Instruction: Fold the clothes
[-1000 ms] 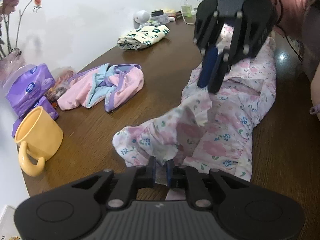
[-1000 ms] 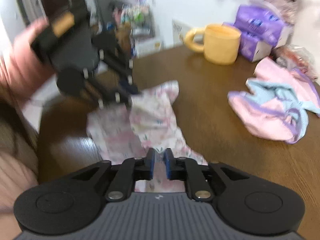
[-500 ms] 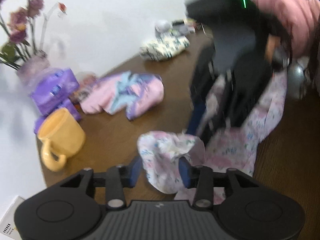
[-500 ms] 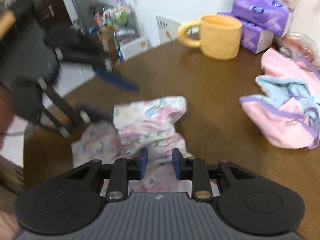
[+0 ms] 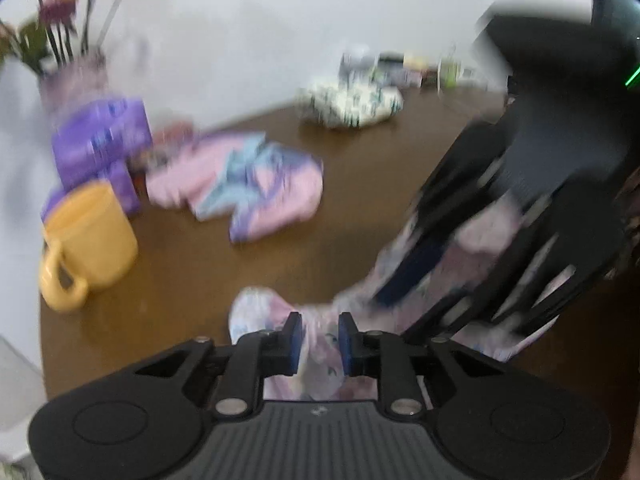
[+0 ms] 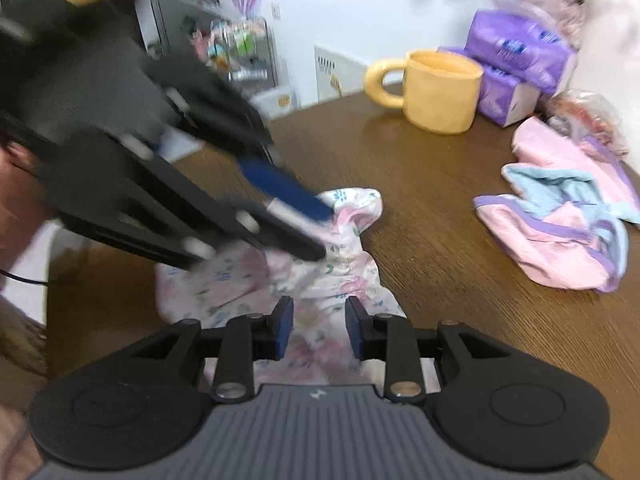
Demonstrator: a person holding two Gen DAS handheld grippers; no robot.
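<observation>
Garment (image 6: 340,280): floral, bunched low centre on the table (image 6: 460,240), so a fold can be gathered.
Left gripper (image 5: 319,338): my jaws are closing, narrow, cloth between them.
Right gripper (image 6: 319,330): my jaws are opening, pads clear of the cloth between them.
Around: mug (image 6: 440,92), pink clothes (image 6: 560,232) upper right, apart.
In the way: my other gripper, crossing close.

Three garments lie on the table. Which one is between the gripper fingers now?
The pink floral garment: its cloth lies between the fingers of both grippers. The pink-and-blue garment and the folded white-and-green one lie apart, untouched.
</observation>
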